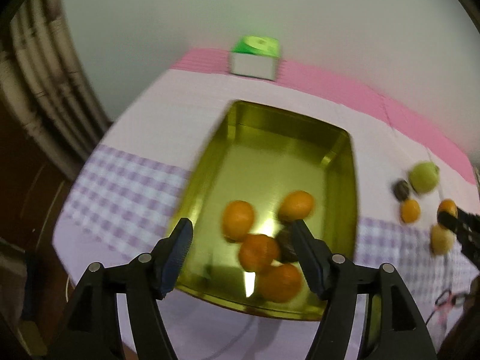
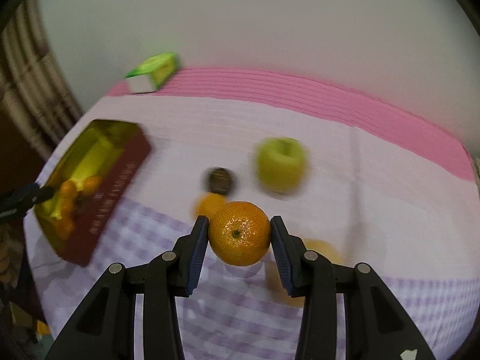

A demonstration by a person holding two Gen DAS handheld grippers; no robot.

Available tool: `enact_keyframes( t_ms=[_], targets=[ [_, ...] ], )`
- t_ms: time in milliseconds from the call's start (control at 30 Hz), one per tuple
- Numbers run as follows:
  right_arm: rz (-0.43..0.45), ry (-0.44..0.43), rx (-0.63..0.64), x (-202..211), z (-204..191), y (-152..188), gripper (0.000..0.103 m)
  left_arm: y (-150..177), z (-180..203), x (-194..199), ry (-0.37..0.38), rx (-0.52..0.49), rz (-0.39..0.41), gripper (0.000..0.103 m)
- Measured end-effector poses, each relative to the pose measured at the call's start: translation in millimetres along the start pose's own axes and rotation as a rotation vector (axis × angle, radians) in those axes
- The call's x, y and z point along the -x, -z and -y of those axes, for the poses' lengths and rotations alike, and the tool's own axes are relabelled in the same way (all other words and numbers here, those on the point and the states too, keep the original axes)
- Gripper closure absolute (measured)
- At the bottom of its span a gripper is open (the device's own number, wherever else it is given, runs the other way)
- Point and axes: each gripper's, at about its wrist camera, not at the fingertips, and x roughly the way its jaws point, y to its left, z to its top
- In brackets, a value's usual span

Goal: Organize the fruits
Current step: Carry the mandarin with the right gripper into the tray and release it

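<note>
Gold tin (image 1: 345, 180) w/ four oranges (image 1: 238, 219); left claw (image 1: 241, 234) apart, right claw (image 2: 240, 232) clamped on tangerine (image 2: 239, 233).

No text can be read in either view. A row of pale printed marks is seen along the red outer side of the tin (image 2: 120, 186), but it is blurred past reading. A round mark is carried on the top of the green and white box (image 1: 258, 43), and yellow print on its side in the right wrist view; neither can be made out.
</note>
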Motion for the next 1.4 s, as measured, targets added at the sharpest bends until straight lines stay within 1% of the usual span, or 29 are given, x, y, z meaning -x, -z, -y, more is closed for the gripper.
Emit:
enact_keyframes(
  t_ms=[67, 167, 267, 400, 500, 600, 667, 833, 1033, 1167, 1400],
  targets=[
    [-0.006, -0.036, 0.04, -6.4, -22.4, -6.9, 0.064, -2.2, -12.7, 0.8, -0.049, 0.035, 0.014, 0.035],
    [-0.014, -0.083, 0.099, -16.5, -55.9, -17.3, 0.064, -4.2, -34.2, -2.0, -0.08, 0.114, 0.013, 0.035],
    [-0.018, -0.107, 0.151, -22.0, -84.7, -24.5, 0.064, -2.8, -48.0, -5.2, -0.088, 0.168, 0.008, 0.035],
    [-0.023, -0.138, 0.215, -29.3, -116.4, -30.2, 0.064, -1.4, -60.3, -5.4, -0.093, 0.215, 0.007, 0.035],
    [-0.035, -0.158, 0.251, -38.4, -136.2, -32.2, 0.064, -2.2, -63.5, -6.1, -0.092, 0.227, 0.008, 0.035],
    [-0.064, -0.2, 0.283, -50.2, -154.6, -33.9, 0.064, -2.8, -68.4, -5.9, -0.099, 0.238, 0.01, 0.035],
    [-0.078, -0.204, 0.308, -57.5, -166.6, -33.5, 0.064, -2.6, -70.4, -6.0, -0.1, 0.246, 0.008, 0.035],
    [-0.101, -0.201, 0.358, -74.8, -186.4, -34.0, 0.064, -2.7, -70.8, -8.4, -0.105, 0.252, 0.001, 0.035],
    [-0.112, -0.176, 0.393, -86.4, -194.4, -32.3, 0.064, -2.9, -71.2, -9.2, -0.108, 0.252, -0.001, 0.035],
    [-0.107, -0.163, 0.399, -90.5, -195.8, -31.2, 0.064, -2.3, -71.0, -9.5, -0.11, 0.251, -0.003, 0.035],
    [-0.097, -0.148, 0.37, -97.9, -193.5, -38.8, 0.064, -1.0, -70.1, -10.8, -0.112, 0.249, -0.006, 0.035]
  ],
)
